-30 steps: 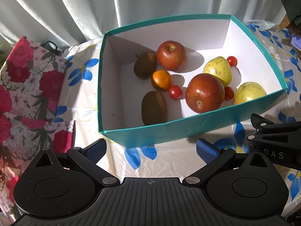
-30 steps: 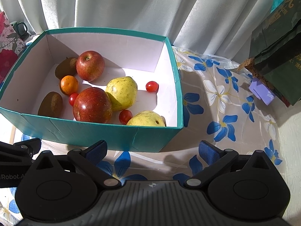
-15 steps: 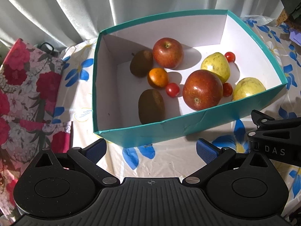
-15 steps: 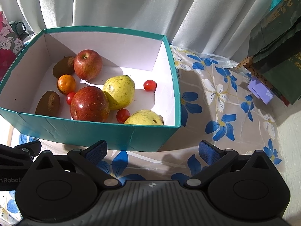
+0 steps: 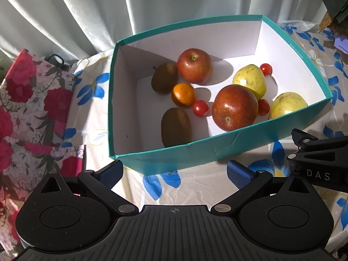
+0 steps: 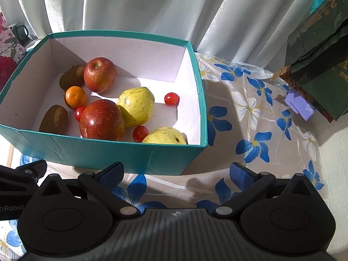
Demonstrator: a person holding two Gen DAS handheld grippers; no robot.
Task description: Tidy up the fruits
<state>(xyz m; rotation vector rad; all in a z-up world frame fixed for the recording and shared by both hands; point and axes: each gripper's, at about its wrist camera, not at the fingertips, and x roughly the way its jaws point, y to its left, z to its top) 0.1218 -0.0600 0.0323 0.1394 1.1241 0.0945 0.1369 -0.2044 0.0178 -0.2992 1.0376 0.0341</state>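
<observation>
A teal box [image 5: 195,154] with white inside stands on a flowered tablecloth and shows in the right wrist view too [image 6: 108,152]. It holds two red apples [image 5: 235,106] [image 5: 194,65], two yellow pears [image 5: 250,81] [image 5: 288,104], two kiwis [image 5: 175,126] [image 5: 164,77], an orange [image 5: 183,94] and three cherry tomatoes [image 5: 200,108]. My left gripper [image 5: 175,174] is open and empty in front of the box's near wall. My right gripper [image 6: 177,173] is open and empty in front of the same wall, further right.
A red-flowered cloth [image 5: 28,113] lies left of the box. A dark green bag [image 6: 319,50] and a small lilac box [image 6: 301,104] stand at the right. White curtains [image 6: 152,6] hang behind. The right gripper's body [image 5: 319,165] shows at the left view's right edge.
Both grippers have drawn back and shifted slightly, so the box sits a little higher and further left in both views. The fruit has not moved. Both jaws stay open.
</observation>
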